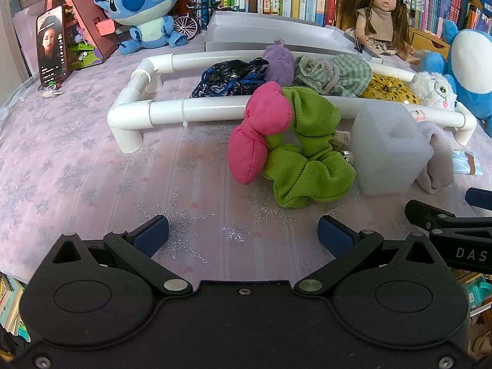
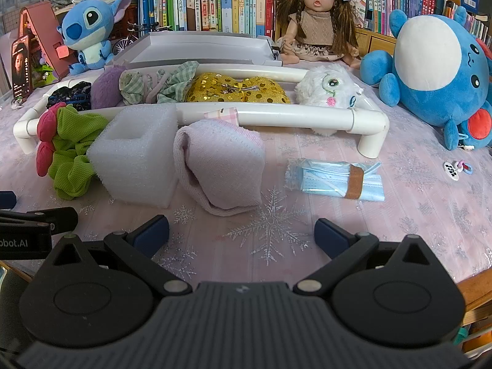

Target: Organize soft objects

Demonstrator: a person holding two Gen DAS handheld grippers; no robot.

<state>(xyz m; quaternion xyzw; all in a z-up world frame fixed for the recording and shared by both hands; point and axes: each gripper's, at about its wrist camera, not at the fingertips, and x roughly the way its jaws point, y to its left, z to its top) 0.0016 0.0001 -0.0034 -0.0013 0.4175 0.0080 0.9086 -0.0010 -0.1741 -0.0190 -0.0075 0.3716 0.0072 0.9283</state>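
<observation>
A white pipe frame (image 1: 215, 109) (image 2: 292, 113) lies on the pink tablecloth and holds a dark pouch (image 1: 229, 78), a purple fluffy ball (image 1: 278, 63), a checked cloth (image 1: 341, 75), a gold sequin cushion (image 2: 236, 90) and a white fluffy toy (image 2: 329, 87). Outside it, in front, lie a green scrunchie with a pink bow (image 1: 295, 150) (image 2: 70, 153), a white foam block (image 1: 387, 150) (image 2: 138, 160), a folded lilac cloth (image 2: 221, 169) and a packet of blue masks (image 2: 335, 181). My left gripper (image 1: 243, 235) is open, short of the scrunchie. My right gripper (image 2: 243, 233) is open, short of the lilac cloth.
A Stitch plush (image 1: 147, 9), a phone on a stand (image 1: 51, 46), a grey box (image 1: 270, 30), a doll (image 2: 316, 18) and a big blue plush (image 2: 436, 70) ring the frame. Bookshelves stand behind. A small keychain (image 2: 458, 169) lies at the right.
</observation>
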